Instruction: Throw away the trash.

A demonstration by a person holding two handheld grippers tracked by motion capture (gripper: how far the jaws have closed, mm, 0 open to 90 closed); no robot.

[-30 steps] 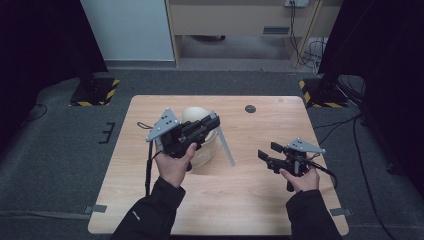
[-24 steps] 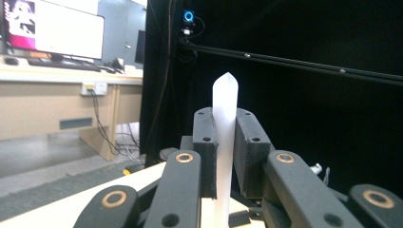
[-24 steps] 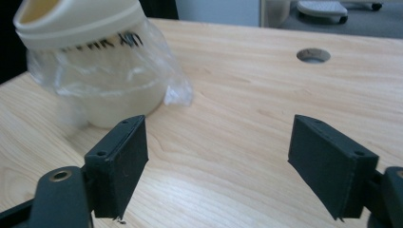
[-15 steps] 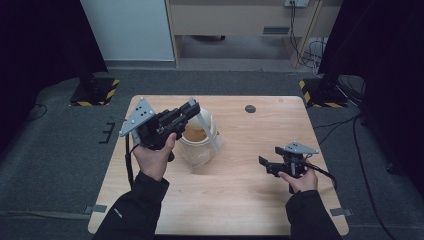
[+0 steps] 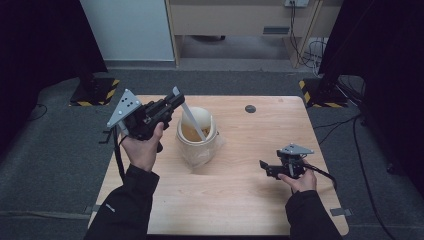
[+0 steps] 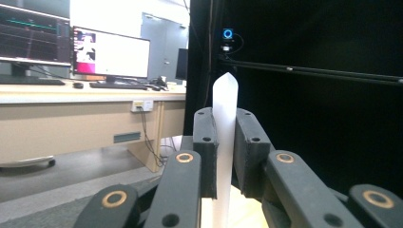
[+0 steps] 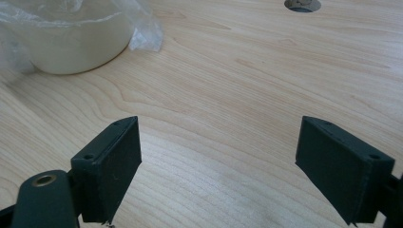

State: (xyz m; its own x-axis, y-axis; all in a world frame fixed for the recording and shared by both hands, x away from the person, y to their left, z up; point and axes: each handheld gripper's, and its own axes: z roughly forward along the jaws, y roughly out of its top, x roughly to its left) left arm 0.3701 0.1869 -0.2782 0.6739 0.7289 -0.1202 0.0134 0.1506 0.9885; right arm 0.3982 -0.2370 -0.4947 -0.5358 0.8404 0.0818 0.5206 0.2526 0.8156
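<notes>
My left gripper [image 5: 175, 100] is raised beside the left rim of a cream bowl [image 5: 187, 145] and is shut on a flat white stick [image 5: 192, 120]. The stick slants down from the jaws into the bowl's yellowish contents. In the left gripper view the stick [image 6: 224, 109] stands upright, pinched between the pads of the left gripper [image 6: 224, 137]. My right gripper [image 5: 263, 165] sits low over the table at the right, open. Its jaws have just been opening, and the right gripper [image 7: 218, 156] has only bare wood between them. The bowl [image 7: 71, 42] lies ahead to its left.
Clear plastic film [image 7: 142, 28] wraps the bowl's base. The wooden table [image 5: 250, 205] has a small round hole [image 5: 250, 108] near its far edge, also the hole [image 7: 302, 4] ahead of the right gripper. Dark floor and black curtains surround the table.
My left hand has swung left and up off the bowl, carrying the stick, so the bowl's inside now shows. My right gripper has sunk toward the table and its jaws have widened.
</notes>
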